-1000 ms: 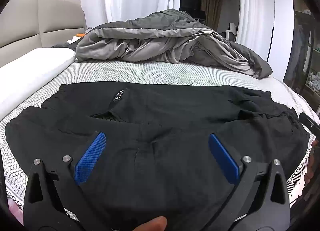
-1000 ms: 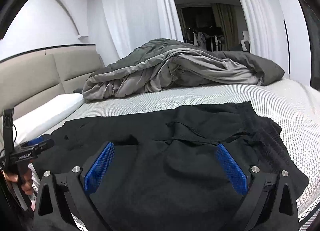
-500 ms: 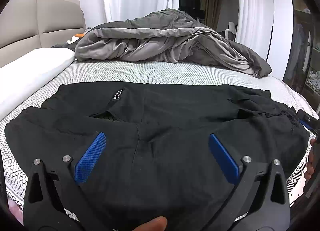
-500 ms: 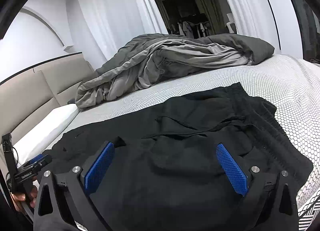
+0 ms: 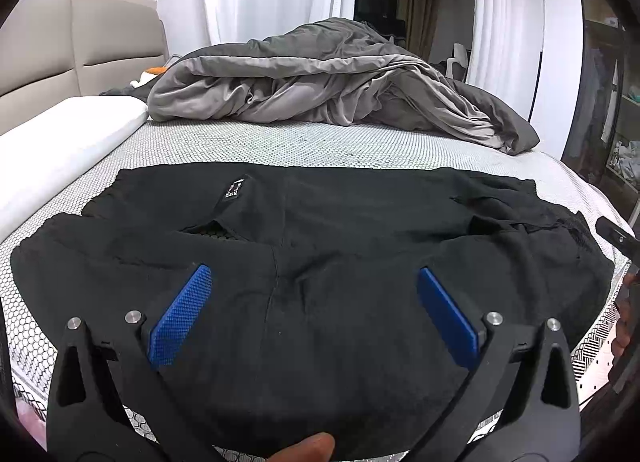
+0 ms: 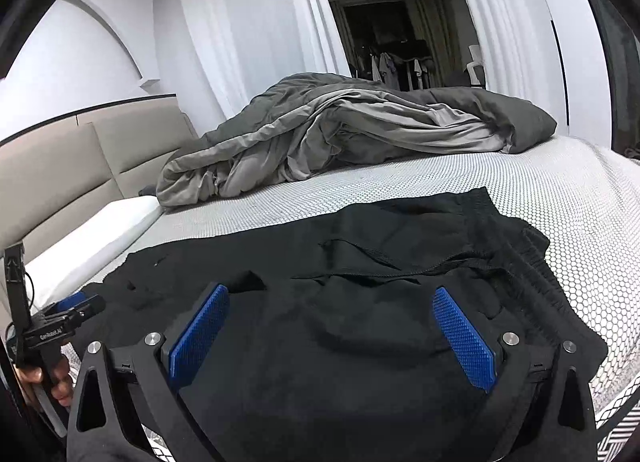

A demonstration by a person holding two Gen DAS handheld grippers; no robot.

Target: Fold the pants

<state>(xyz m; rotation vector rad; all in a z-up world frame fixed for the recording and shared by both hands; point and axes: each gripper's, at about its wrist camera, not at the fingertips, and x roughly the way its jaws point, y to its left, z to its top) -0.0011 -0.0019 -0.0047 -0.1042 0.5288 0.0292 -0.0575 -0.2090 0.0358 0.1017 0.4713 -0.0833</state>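
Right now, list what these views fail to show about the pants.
- Black pants: near edge hidden behind the left hand-held gripper, left wrist view.
- Label: print too small to read.
- Leg ends: behind the left hand-held gripper's body, right wrist view.

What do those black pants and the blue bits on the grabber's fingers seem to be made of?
The black pants look like a soft, matte knit, perhaps cotton jersey: they crease loosely and show no shine. The blue pads on the right gripper look like textured rubber or plastic, judging by their fine diamond grid; which one is hard to tell.
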